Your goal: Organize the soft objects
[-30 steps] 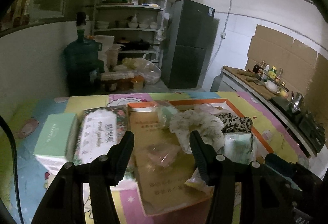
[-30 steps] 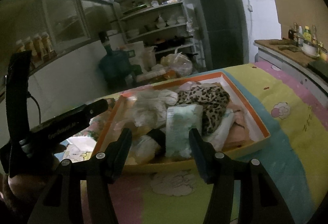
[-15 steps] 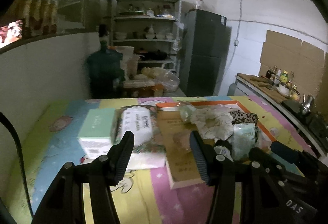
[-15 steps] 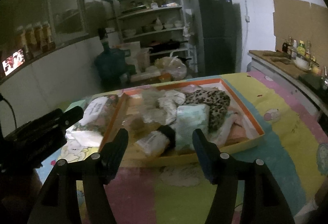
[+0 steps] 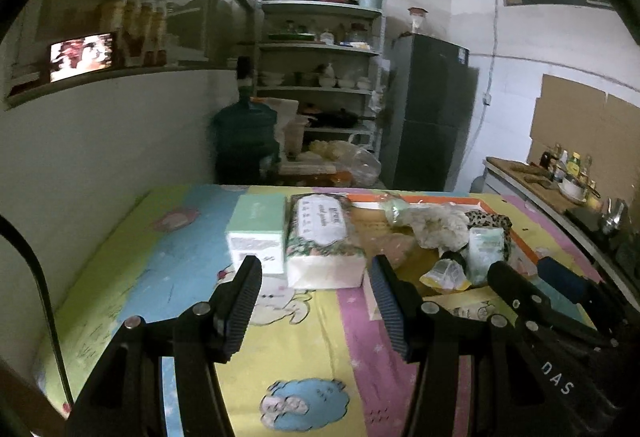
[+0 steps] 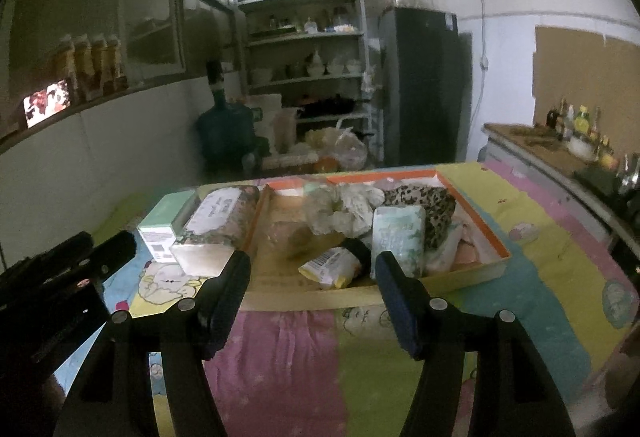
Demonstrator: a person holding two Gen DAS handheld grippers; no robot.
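An orange-rimmed cardboard box point(image 6: 498, 260) on the table holds soft things: a leopard-print cloth point(image 6: 424, 199), a crumpled white cloth point(image 6: 348, 207), a pale green tissue pack point(image 6: 398, 235) and a yellow packet point(image 6: 330, 269). The box also shows in the left wrist view point(image 5: 524, 243). A floral tissue pack point(image 5: 322, 237) and a mint green box point(image 5: 256, 227) lie left of it. My left gripper point(image 5: 316, 285) is open and empty, short of the tissue pack. My right gripper point(image 6: 312, 277) is open and empty, short of the box's front wall.
The table has a colourful cartoon cloth point(image 6: 288, 357). Behind it stand a green water jug point(image 5: 244, 141), shelves with dishes point(image 5: 320, 49) and a dark fridge point(image 5: 432, 113). A counter with bottles point(image 5: 560, 173) runs along the right wall.
Both grippers have pulled back from the box and risen, so the objects look smaller and farther. The left view has swung left. Nothing was taken hold of.
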